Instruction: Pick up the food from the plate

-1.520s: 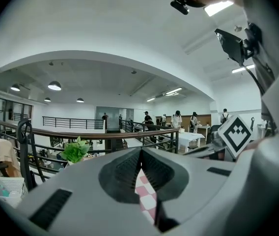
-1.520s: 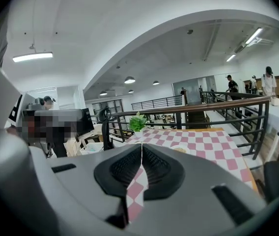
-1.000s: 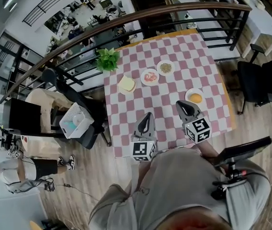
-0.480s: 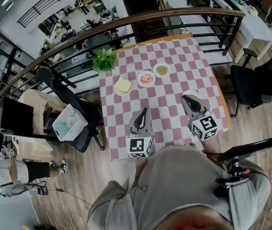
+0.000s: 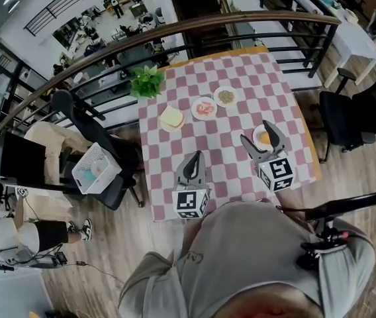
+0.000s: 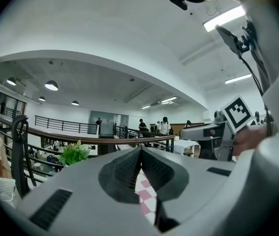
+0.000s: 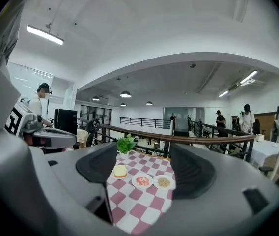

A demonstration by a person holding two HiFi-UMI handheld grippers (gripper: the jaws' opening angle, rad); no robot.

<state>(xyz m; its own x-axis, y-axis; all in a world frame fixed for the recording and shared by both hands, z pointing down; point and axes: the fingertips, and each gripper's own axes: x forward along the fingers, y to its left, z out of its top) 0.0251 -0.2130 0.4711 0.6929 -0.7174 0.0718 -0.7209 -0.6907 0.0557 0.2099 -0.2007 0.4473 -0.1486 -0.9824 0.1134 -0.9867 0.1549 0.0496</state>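
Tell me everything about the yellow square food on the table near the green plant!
The square food is pale yellow on top with a browner edge underneath, like bread or a sandwich; it is too small to tell which. It lies flat on a small round white plate, the leftmost of three plates in a row on the far part of the pink-and-white checked table. The leafy green plant stands close beyond it. Only its plate touches it.
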